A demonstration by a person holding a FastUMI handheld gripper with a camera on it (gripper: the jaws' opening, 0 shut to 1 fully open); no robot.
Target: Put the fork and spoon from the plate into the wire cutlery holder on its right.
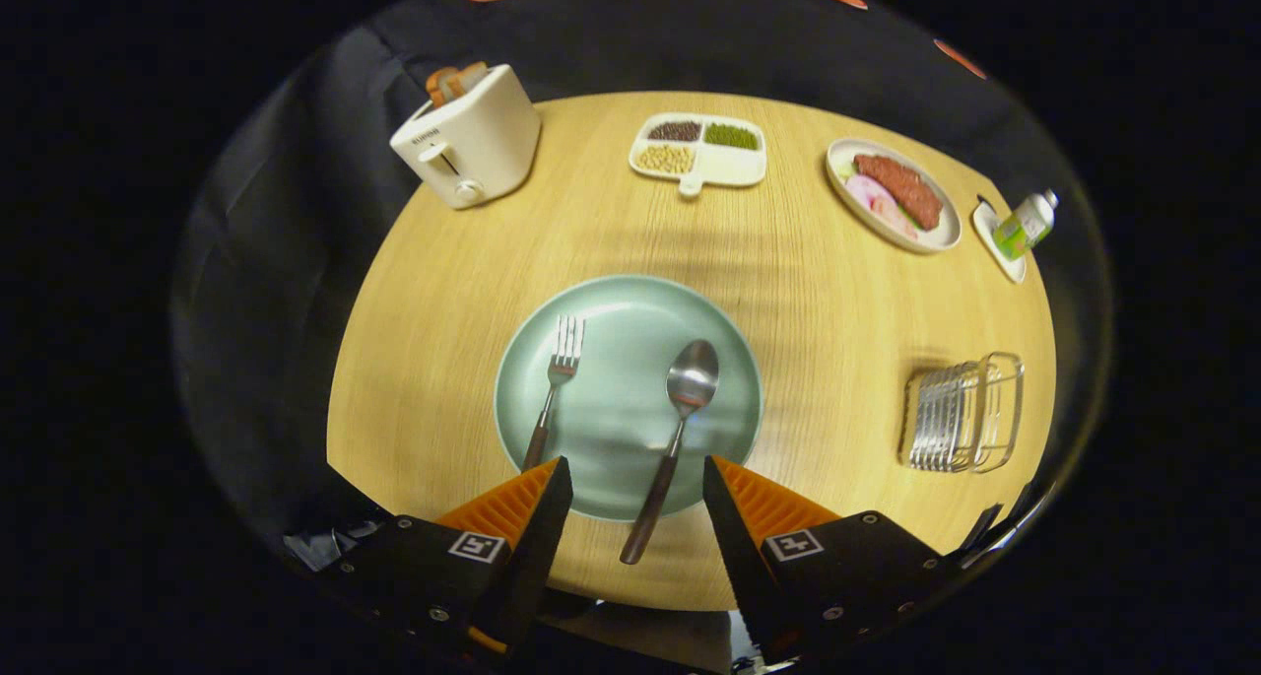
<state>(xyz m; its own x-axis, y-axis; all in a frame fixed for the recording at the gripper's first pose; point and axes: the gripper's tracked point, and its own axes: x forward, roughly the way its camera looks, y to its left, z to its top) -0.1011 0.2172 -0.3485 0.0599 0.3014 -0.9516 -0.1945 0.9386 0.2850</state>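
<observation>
The tongs [635, 478] gape wide, gripping nothing; the spoon [673, 429] handle lies between their fingers, the fork [554, 384] just ahead of the left finger, both on the green plate [628, 399]. The wire cutlery holder [963, 414] stands well right on the desk [818, 291].

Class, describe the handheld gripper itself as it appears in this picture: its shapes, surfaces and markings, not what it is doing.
The gripper has two wedge-shaped fingers tapering to points, with ribbed inner faces. Each sits on a dark, angular body fastened with small screws, and each body carries a square black-and-white tag.
</observation>
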